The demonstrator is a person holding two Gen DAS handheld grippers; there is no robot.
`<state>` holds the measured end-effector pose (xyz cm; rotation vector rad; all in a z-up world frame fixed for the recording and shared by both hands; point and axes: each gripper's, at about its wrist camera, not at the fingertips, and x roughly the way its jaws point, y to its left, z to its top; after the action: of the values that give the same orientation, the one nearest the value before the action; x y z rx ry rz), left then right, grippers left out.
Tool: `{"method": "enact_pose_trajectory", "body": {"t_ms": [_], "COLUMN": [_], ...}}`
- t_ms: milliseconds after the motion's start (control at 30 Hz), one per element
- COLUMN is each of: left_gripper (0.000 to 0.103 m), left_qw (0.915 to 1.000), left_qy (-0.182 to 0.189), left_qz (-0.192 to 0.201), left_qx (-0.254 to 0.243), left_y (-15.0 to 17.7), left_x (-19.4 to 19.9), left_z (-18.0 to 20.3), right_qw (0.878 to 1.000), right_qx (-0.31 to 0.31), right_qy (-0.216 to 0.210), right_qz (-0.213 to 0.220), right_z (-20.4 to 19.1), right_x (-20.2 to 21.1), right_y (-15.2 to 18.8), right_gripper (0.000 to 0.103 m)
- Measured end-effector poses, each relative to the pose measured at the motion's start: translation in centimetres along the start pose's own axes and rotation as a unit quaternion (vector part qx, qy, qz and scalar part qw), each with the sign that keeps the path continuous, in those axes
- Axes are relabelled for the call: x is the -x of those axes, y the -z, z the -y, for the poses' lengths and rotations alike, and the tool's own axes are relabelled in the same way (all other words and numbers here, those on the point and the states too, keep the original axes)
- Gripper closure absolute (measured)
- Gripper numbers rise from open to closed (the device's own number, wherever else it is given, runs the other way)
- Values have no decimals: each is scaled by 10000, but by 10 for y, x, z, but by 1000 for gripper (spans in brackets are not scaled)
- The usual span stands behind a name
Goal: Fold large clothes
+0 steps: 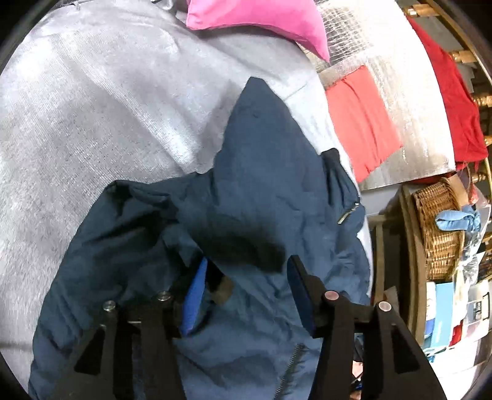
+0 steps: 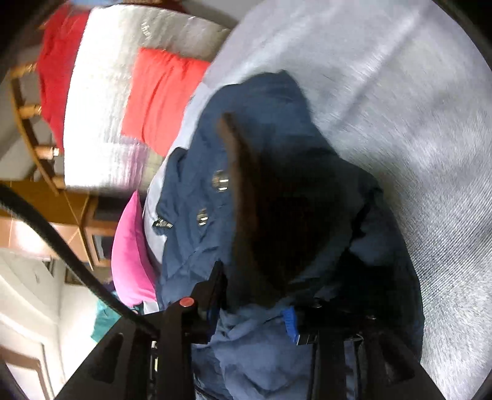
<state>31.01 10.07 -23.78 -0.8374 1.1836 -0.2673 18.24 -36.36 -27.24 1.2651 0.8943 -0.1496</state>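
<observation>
Navy hooded jacket [image 1: 264, 160] lies crumpled on the grey bed cover [image 1: 92, 107], hood with dark fur trim [image 1: 246, 246] uppermost. Left tool [image 1: 243, 292] spread wide over the cloth, gripping nothing. Right tool [image 2: 255, 295] also parted, fabric bunched between its fingers, grip unclear. Likely padded, soft, slippery shell, bulky; best taken at hem or shoulder seams, clear of zips [image 1: 347, 214]

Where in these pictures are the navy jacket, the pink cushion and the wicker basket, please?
navy jacket [image 1: 261, 147]: left wrist view, on its raised upper panel.
pink cushion [image 1: 258, 18]: left wrist view, on its flat face.
wicker basket [image 1: 436, 221]: left wrist view, on its woven side wall.
</observation>
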Motion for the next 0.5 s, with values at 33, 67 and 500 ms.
{"method": "enact_pose_trajectory", "body": {"t_ms": [33,67,500], "left_gripper": [59,67,78], "left_qw": [10000,9999,9950], "left_qy": [-8,80,-738], "left_qz": [-50,-102,-69], "left_qx": [29,85,-665], "left_y": [0,0,12], "left_x": [-4,-9,-8], "left_z": [-3,-6,20], "right_qw": [10000,9999,9806], "right_qx": [17,103,1573], "right_qy": [-16,26,1121], "right_qz": [23,57,319], "right_z": [1,-2,-46], "right_x": [-2,-2,1], "right_y": [0,0,12], "right_gripper": [66,69,79]}}
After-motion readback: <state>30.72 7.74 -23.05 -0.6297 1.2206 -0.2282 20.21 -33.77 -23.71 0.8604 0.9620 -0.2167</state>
